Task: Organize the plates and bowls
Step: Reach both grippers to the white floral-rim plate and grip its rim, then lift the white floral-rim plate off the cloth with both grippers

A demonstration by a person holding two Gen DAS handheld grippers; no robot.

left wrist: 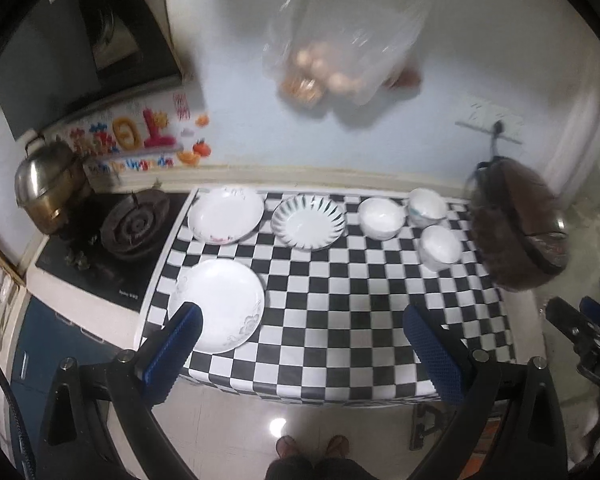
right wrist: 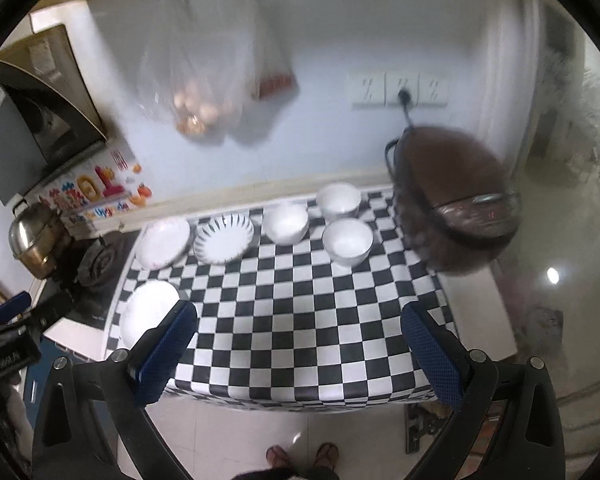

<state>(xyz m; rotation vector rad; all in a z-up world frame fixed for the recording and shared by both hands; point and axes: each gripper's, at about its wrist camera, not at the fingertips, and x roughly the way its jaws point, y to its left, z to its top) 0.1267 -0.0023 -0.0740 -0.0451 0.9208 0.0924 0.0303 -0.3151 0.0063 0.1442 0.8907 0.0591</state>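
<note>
Both the left tongs [left wrist: 300,332] and right tongs [right wrist: 298,330] gape wide, empty. Ahead, the glazed white ceramic plates [left wrist: 216,311] and bowls [right wrist: 347,241] look slippery, brittle (pinch rims).

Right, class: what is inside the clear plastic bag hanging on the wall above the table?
The plastic bag holds several pale round items, possibly eggs, gathered at its bottom, with something brownish below them. Blur and creased plastic hide what they are, and how many.

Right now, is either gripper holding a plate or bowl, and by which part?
Nothing is held. The left gripper and right gripper are both open above the checkered table, clear of the plates and bowls.
</note>
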